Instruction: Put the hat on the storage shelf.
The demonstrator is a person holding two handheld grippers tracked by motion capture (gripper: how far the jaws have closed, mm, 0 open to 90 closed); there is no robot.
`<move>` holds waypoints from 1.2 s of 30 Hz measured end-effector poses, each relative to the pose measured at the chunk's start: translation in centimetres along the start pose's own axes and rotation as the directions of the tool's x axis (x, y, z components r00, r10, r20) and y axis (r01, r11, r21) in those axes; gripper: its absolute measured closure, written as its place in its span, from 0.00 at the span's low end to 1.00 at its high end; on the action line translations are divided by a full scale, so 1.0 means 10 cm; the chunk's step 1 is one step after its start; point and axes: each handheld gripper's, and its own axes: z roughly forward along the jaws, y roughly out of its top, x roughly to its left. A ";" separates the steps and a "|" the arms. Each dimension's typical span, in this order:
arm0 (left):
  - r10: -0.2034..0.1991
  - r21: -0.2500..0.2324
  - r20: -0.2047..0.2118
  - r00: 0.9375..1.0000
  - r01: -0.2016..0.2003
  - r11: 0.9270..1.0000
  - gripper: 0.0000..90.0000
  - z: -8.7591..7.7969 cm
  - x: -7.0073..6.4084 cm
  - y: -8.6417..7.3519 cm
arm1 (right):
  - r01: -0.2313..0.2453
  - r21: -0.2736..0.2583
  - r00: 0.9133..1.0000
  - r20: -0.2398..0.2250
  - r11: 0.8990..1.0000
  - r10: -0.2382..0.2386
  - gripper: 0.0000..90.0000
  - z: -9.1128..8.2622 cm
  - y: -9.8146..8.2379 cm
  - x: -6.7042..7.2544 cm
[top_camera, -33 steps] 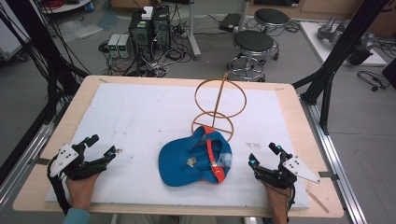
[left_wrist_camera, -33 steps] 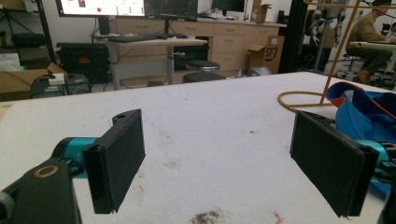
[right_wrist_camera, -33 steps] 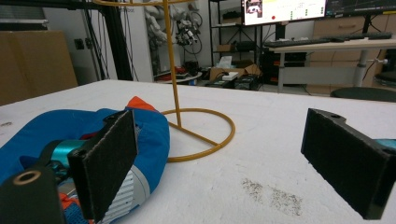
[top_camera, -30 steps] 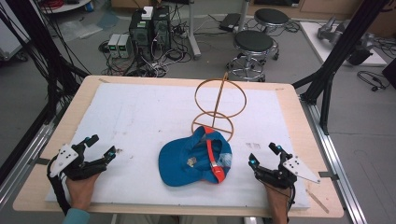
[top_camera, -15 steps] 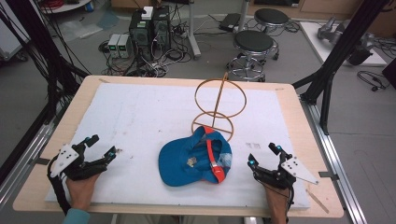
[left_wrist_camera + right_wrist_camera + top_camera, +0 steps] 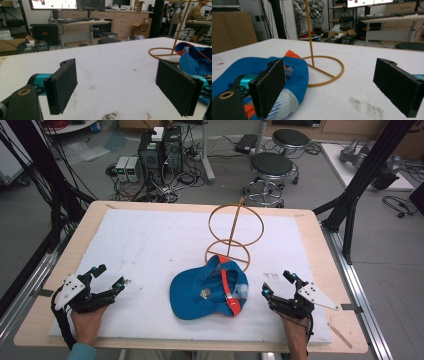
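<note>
From the high view, one blue cap (image 6: pixel 207 292) is lying near-centre on the white mat (image 6: pixel 150 250), touching one wire stand (image 6: pixel 235 232); the left gripper (image 6: pixel 107 279) and right gripper (image 6: pixel 280 285) are resting open, bare mat around them. In the left gripper view, jaws are gaping empty, a far box reading "SF". In the right gripper view, jaws are standing apart beside the cap.

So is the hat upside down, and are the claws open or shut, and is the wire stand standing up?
Blue cap: upside down on the white mat, inside facing up, touching the stand's base ring.
Wire stand: upright.
Left claw: open, holding nothing.
Right claw: open, holding nothing, beside the cap.
</note>
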 end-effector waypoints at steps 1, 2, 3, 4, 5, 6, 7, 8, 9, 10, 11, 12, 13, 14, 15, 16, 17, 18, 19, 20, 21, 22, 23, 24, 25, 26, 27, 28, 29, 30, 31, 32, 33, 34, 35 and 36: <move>0.000 0.000 0.000 1.000 0.000 1.000 0.20 0.00 0.00 0.00 | 0.000 0.000 1.000 0.000 1.000 0.000 0.11 0.00 0.00 0.00; 0.000 0.000 0.000 1.000 0.000 1.000 0.20 0.00 0.00 0.00 | 0.001 0.018 1.000 -0.027 1.000 0.000 0.11 0.03 0.06 0.05; -0.001 0.001 0.000 1.000 0.001 1.000 0.20 0.00 0.00 0.00 | 0.001 0.018 1.000 -0.027 1.000 0.000 0.11 0.03 0.06 0.05; -0.001 0.000 0.001 1.000 0.001 1.000 0.20 0.00 0.00 0.00 | -0.006 0.037 0.998 -0.058 0.999 0.008 0.11 0.06 0.08 0.08; -0.001 0.000 0.000 1.000 0.001 1.000 0.20 0.00 0.00 0.00 | -0.009 0.056 0.996 -0.086 0.998 0.014 0.11 0.09 0.11 0.11; -0.001 0.001 0.001 1.000 0.001 1.000 0.20 0.00 0.00 0.00 | 0.011 0.111 0.994 -0.109 0.994 0.002 0.11 0.16 0.16 0.18; -0.001 0.000 0.001 1.000 0.001 1.000 0.20 0.00 0.00 0.00 | 0.022 0.126 0.993 -0.122 0.992 -0.006 0.11 0.19 0.18 0.22; 0.000 0.000 0.001 1.000 0.000 1.000 0.20 0.00 0.00 0.00 | 0.032 0.135 0.990 -0.140 0.990 -0.012 0.11 0.22 0.20 0.26; 0.000 0.000 0.001 1.000 0.000 1.000 0.20 0.00 0.00 0.00 | 0.042 0.147 0.987 -0.157 0.988 -0.019 0.11 0.25 0.23 0.30; 0.002 0.001 0.000 1.000 -0.002 1.000 0.20 0.00 0.00 0.00 | 0.057 0.156 0.984 -0.173 0.986 -0.029 0.14 0.28 0.25 0.33; 0.002 0.001 0.000 1.000 -0.002 1.000 0.20 0.00 0.00 0.00 | 0.072 0.170 0.982 -0.184 0.983 -0.040 0.17 0.30 0.27 0.37; 0.003 0.002 0.001 1.000 -0.003 1.000 0.20 0.00 0.00 0.00 | 0.089 0.177 0.979 -0.199 0.980 -0.053 0.17 0.33 0.28 0.41; 0.003 0.002 0.001 1.000 -0.003 1.000 0.20 0.00 0.00 0.00 | 0.089 0.177 0.979 -0.199 0.980 -0.053 0.17 0.33 0.28 0.41; 0.004 0.002 0.001 1.000 -0.004 1.000 0.20 0.00 0.00 0.00 | 0.098 0.181 0.975 -0.214 0.979 -0.059 0.18 0.35 0.29 0.44; 0.003 0.002 0.002 1.000 -0.003 1.000 0.20 0.00 0.00 0.00 | 0.119 0.205 0.968 -0.242 0.971 -0.068 0.20 0.41 0.31 0.52; 0.003 0.004 0.001 1.000 -0.003 1.000 0.20 0.00 0.00 0.00 | 0.132 0.221 0.965 -0.251 0.966 -0.074 0.24 0.44 0.32 0.55; 0.003 0.004 0.001 1.000 -0.003 1.000 0.20 0.00 0.00 0.00 | 0.132 0.221 0.965 -0.251 0.966 -0.074 0.24 0.44 0.32 0.55; 0.005 0.002 0.001 1.000 -0.005 1.000 0.20 0.00 0.00 0.00 | 0.147 0.256 0.960 -0.271 0.956 -0.075 0.28 0.50 0.32 0.60; 0.006 0.004 0.002 1.000 -0.006 1.000 0.20 0.00 0.00 0.00 | 0.147 0.256 0.960 -0.271 0.956 -0.075 0.28 0.50 0.32 0.60; 0.006 0.004 0.002 1.000 -0.006 1.000 0.20 0.00 0.00 0.00 | 0.156 0.298 0.958 -0.277 0.942 -0.072 0.31 0.58 0.32 0.65; 0.006 0.004 0.002 1.000 -0.006 1.000 0.20 0.00 0.00 0.00 | 0.158 0.311 0.959 -0.276 0.937 -0.070 0.32 0.60 0.31 0.66; 0.005 0.005 0.003 1.000 -0.005 1.000 0.20 0.00 0.00 0.00 | 0.157 0.328 0.959 -0.277 0.932 -0.064 0.32 0.64 0.31 0.68; 0.005 0.005 0.003 1.000 -0.005 1.000 0.20 0.00 0.00 0.00 | 0.150 0.345 0.959 -0.277 0.927 -0.053 0.32 0.67 0.31 0.69; 0.005 0.004 0.002 1.000 -0.005 1.000 0.20 0.00 0.00 0.00 | 0.147 0.360 0.960 -0.276 0.921 -0.045 0.34 0.69 0.31 0.70; 0.006 0.004 0.003 1.000 -0.006 1.000 0.20 0.00 0.00 0.00 | 0.150 0.379 0.961 -0.274 0.913 -0.044 0.36 0.72 0.30 0.71; 0.006 0.004 0.003 1.000 -0.006 1.000 0.20 0.00 0.00 0.00 | 0.150 0.398 0.962 -0.270 0.905 -0.040 0.37 0.75 0.30 0.72; 0.006 0.005 0.004 1.000 -0.006 1.000 0.20 0.00 0.00 0.00 | 0.148 0.418 0.962 -0.270 0.896 -0.032 0.38 0.77 0.29 0.73; 0.006 0.005 0.004 1.000 -0.006 1.000 0.20 0.00 0.00 0.00 | 0.148 0.418 0.962 -0.270 0.896 -0.032 0.38 0.77 0.29 0.73; 0.003 0.004 0.003 1.000 -0.003 1.000 0.20 0.00 0.00 0.00 | 0.152 0.435 0.960 -0.277 0.888 -0.029 0.39 0.80 0.28 0.73; 0.003 0.005 0.004 1.000 -0.003 1.000 0.20 0.00 0.00 0.00 | 0.152 0.454 0.961 -0.275 0.878 -0.024 0.40 0.82 0.27 0.74; 0.001 0.005 0.003 1.000 -0.001 1.000 0.20 0.00 0.00 0.00 | 0.158 0.476 0.961 -0.274 0.865 -0.025 0.40 0.84 0.25 0.76; 0.001 0.005 0.004 1.000 -0.001 1.000 0.20 0.00 0.00 0.00 | 0.169 0.506 0.963 -0.267 0.846 -0.032 0.41 0.87 0.24 0.78; 0.003 0.006 0.004 1.000 -0.003 1.000 0.20 0.00 0.00 0.00 | 0.180 0.518 0.962 -0.268 0.836 -0.041 0.42 0.89 0.23 0.79; 0.003 0.006 0.004 1.000 -0.004 1.000 0.20 0.00 0.00 0.00 | 0.183 0.530 0.964 -0.263 0.828 -0.045 0.43 0.90 0.22 0.80; 0.004 0.006 0.004 1.000 -0.004 1.000 0.20 0.00 0.00 0.00 | 0.183 0.530 0.964 -0.263 0.828 -0.045 0.43 0.90 0.22 0.80; 0.004 0.006 0.004 1.000 -0.004 1.000 0.20 0.00 0.00 0.00 | 0.190 0.545 0.966 -0.254 0.817 -0.055 0.44 0.93 0.20 0.81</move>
